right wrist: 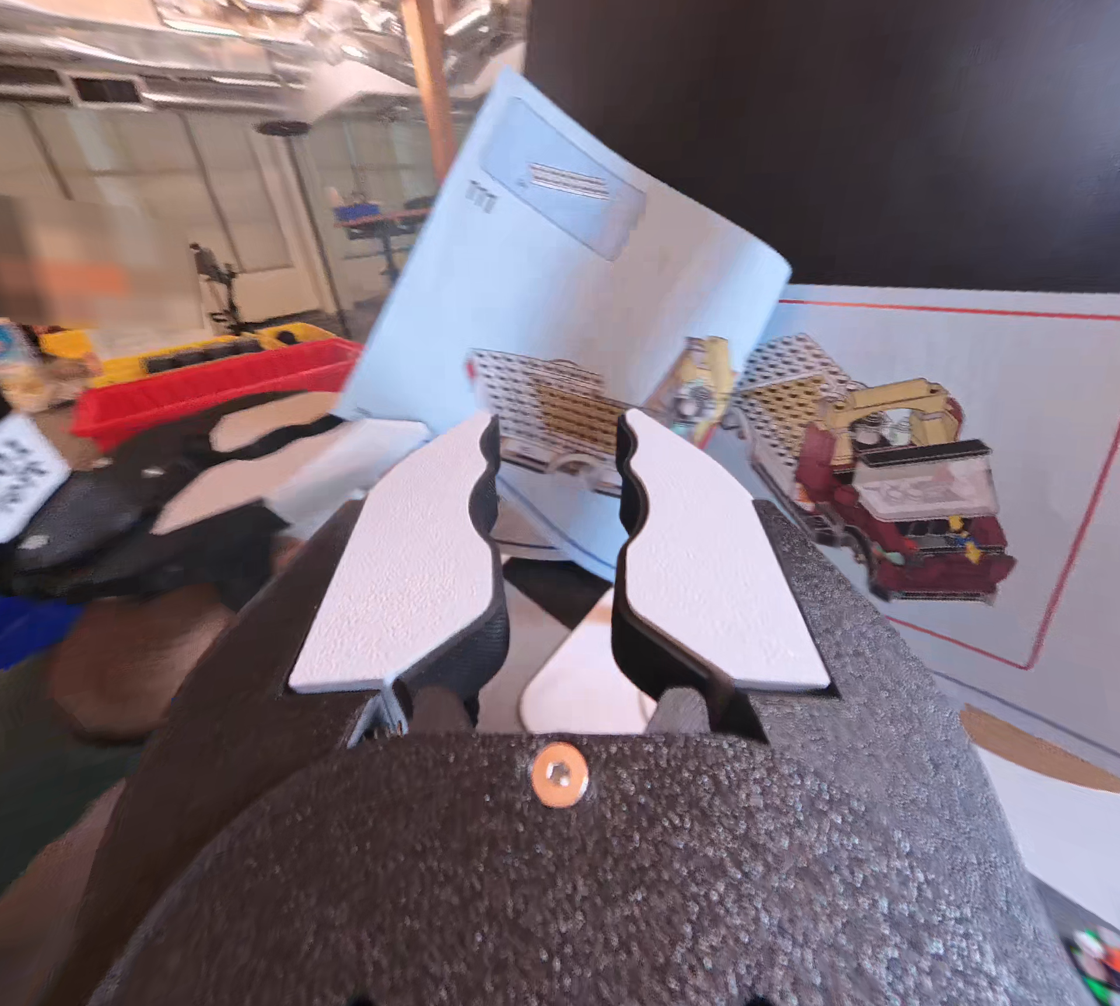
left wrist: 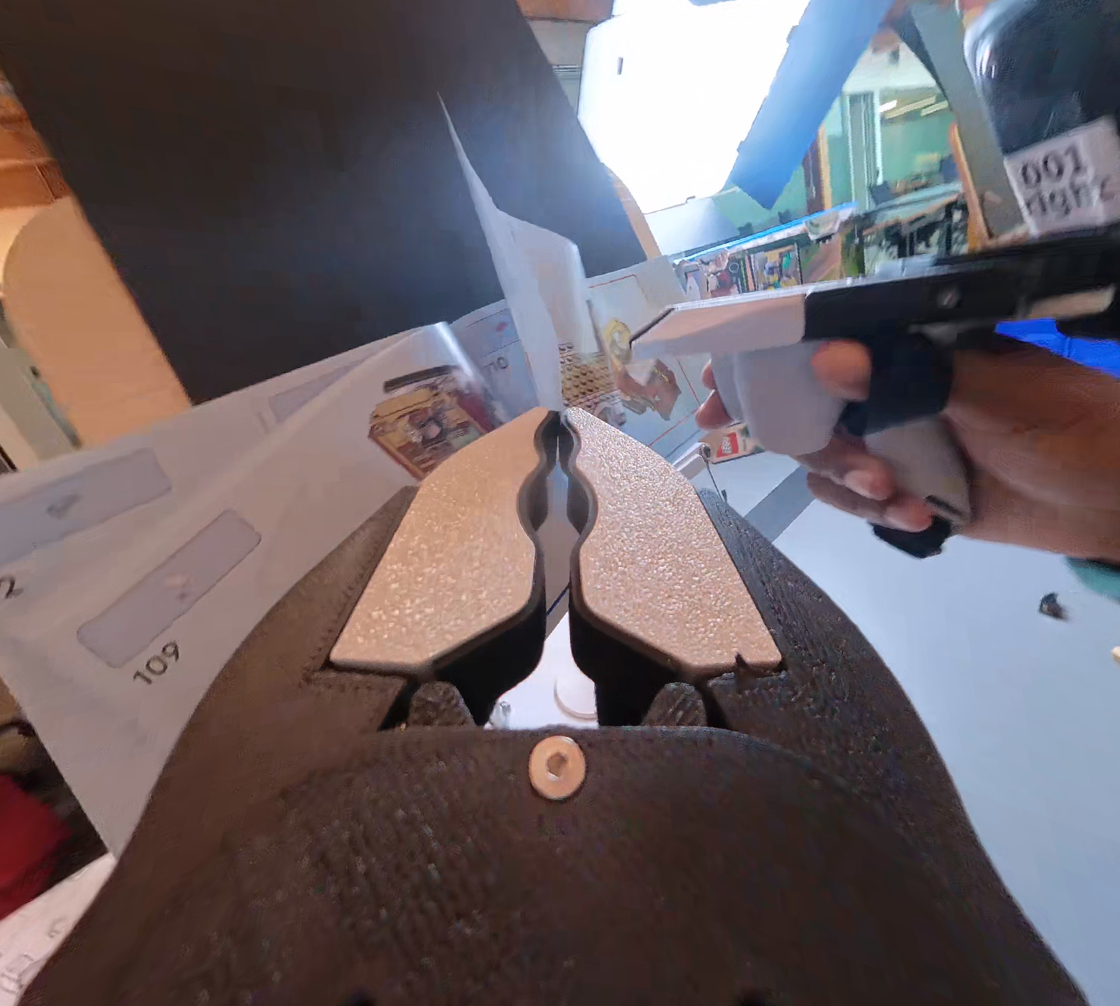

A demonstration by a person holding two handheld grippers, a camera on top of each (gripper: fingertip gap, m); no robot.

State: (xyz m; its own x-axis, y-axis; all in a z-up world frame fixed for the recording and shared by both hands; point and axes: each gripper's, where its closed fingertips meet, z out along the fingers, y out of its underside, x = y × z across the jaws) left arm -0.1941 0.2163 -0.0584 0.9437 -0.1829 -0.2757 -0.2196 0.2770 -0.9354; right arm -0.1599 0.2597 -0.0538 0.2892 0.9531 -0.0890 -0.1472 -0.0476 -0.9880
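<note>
Two hand-held grippers work over an open instruction booklet (right wrist: 945, 371) whose pale blue pages carry pictures of a brick-built dark red truck with a tan crane arm.

In the left wrist view, the left gripper (left wrist: 560, 419) has its fingertips closed on the lower edge of a single page (left wrist: 515, 274), which stands up almost edge-on toward 12 o'clock from the tips. The pads meet on the thin sheet with only the paper between them. At 9 o'clock from the tips lies the flat left-hand page (left wrist: 182, 492) with grey boxes, and behind it a large dark panel (left wrist: 273, 98) fills the upper left.

At 3 o'clock in that same view the right gripper (left wrist: 642, 337) comes in from the side, held by a hand (left wrist: 1000, 450); its pale finger points toward the printed truck picture near the spine, but whether it touches the paper cannot be told.

The right wrist view shows the right gripper (right wrist: 557, 425) with its fingers spread wide and nothing between the pads. The raised page (right wrist: 545, 280) curves up at 12 o'clock just beyond the tips, and the flat right-hand page with a red border line lies at 3 o'clock. At 9 o'clock sits the blurred left gripper (right wrist: 339, 431), with a red bin (right wrist: 200, 383) and a yellow bin (right wrist: 109, 347) behind it.
</note>
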